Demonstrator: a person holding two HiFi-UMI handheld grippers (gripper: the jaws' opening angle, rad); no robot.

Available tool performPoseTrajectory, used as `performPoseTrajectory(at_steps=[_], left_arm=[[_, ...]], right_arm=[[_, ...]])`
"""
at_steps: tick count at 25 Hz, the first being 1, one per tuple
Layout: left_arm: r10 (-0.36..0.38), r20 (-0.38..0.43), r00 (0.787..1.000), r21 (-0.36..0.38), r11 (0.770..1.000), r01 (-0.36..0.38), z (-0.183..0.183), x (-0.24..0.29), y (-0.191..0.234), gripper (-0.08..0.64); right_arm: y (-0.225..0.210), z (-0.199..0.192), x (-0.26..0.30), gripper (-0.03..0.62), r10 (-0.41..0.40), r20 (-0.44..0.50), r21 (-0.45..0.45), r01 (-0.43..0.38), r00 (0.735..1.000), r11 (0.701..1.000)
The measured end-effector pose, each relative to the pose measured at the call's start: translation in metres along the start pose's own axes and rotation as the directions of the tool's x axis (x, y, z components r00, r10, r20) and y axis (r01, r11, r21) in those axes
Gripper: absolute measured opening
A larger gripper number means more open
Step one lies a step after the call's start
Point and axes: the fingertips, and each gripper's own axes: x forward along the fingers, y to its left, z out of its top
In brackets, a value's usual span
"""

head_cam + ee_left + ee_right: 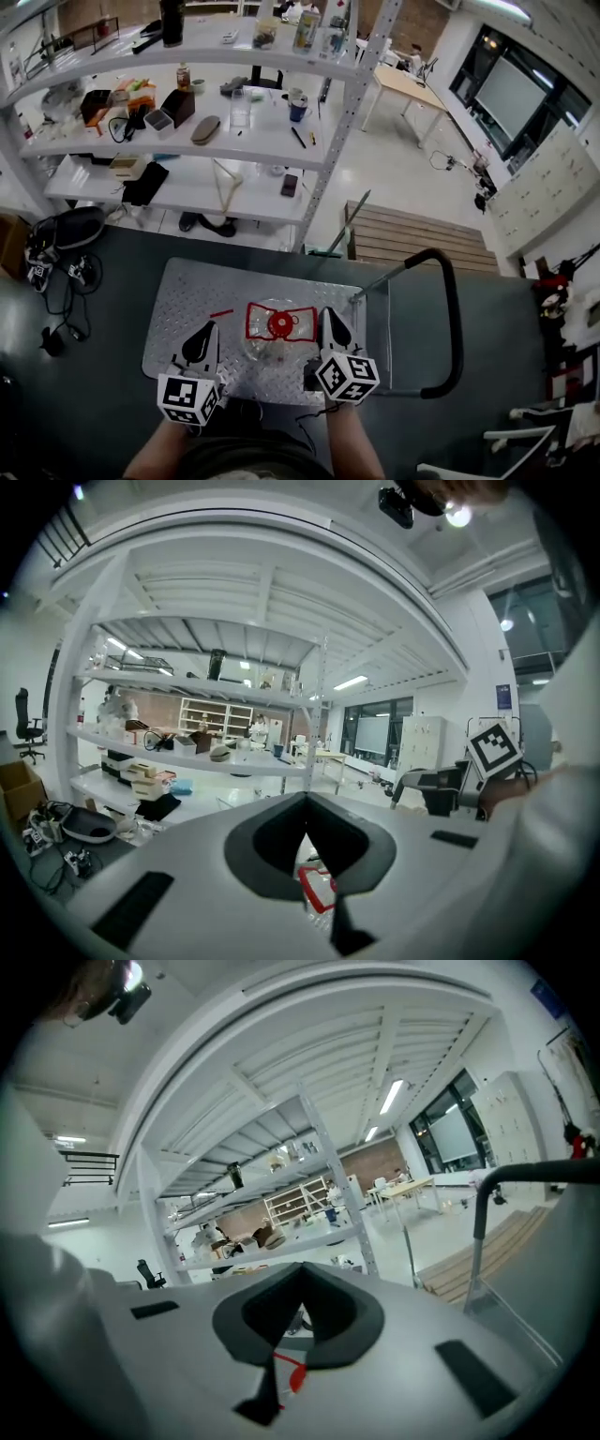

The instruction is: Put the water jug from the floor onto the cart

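The clear water jug (272,339), with a red cap and red handle, stands on the cart's metal deck (187,291). My left gripper (204,330) is just left of it and my right gripper (330,321) just right of it, both apart from the jug and above the deck. Each has its jaws shut with nothing between them. In the left gripper view the shut gripper (306,829) hides most of the jug; only its red handle (319,888) shows. The right gripper view has the shut gripper (292,1321) over a bit of red jug handle (291,1377).
The cart's black push handle (450,319) arches on the right. A white shelf rack (234,141) full of small items stands beyond the cart. A bag and cables (66,239) lie on the floor at left; a wooden pallet (412,239) lies at right.
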Motion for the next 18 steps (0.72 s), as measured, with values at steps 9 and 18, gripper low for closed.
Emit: performPoseTrajectory(at_steps=[9,18], left_arm=[[0.018,0.034,0.999,-0.007,1.000,-0.018,0.011,-0.014,-0.002,0.005],[0.080,0.063,0.995,-0.035,0.996,-0.078,0.006,-0.078,0.005,0.005]], right_arm=[[0.069,0.029,-0.010,-0.011,0.153,0.062,-0.080,-0.148,0.986,0.986],[0.136,0.014,-0.050,-0.012,0.282,0.038,-0.167,-0.272,0.959,0.948]])
